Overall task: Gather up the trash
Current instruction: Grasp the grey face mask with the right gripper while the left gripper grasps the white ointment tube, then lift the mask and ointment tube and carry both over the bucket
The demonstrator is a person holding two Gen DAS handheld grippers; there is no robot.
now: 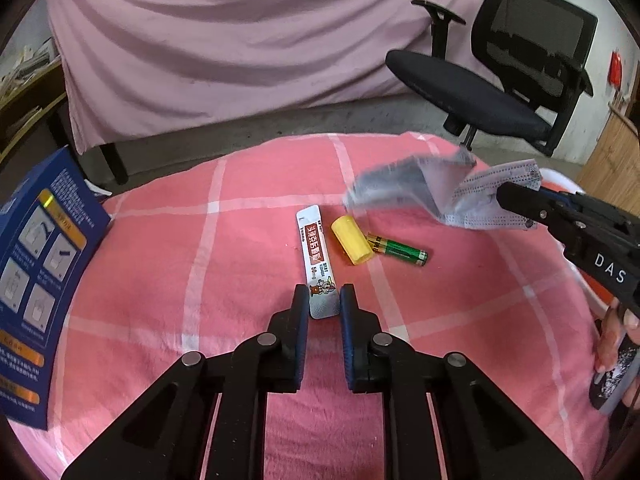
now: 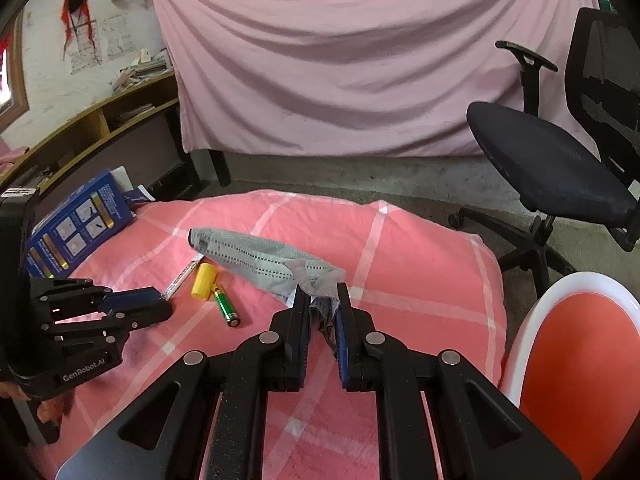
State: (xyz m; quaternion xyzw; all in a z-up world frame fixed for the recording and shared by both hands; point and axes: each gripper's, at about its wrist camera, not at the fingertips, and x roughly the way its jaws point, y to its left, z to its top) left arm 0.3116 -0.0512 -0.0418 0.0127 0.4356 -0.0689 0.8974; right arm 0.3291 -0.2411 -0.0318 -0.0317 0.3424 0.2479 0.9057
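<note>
On the pink checked cloth (image 1: pixel 160 264) lies a white sachet (image 1: pixel 316 256) with red print. Its near end sits between the fingertips of my left gripper (image 1: pixel 324 300), whose pads press on its edges. Just right of it are a yellow plastic cylinder (image 1: pixel 352 240) and a green battery (image 1: pixel 398 250), both loose on the cloth. My right gripper (image 2: pixel 323 300) is shut on one end of a grey face mask (image 2: pixel 256 258), which stretches out to the left above the cloth. The left wrist view shows that mask (image 1: pixel 420 192) hanging from the right gripper (image 1: pixel 516 200).
A blue printed box (image 1: pixel 40 280) stands at the cloth's left edge. An orange basin with a white rim (image 2: pixel 580 360) sits low at the right. A black office chair (image 2: pixel 560 168) stands beyond the cloth's right side, with a pink sheet (image 2: pixel 340 60) hanging behind.
</note>
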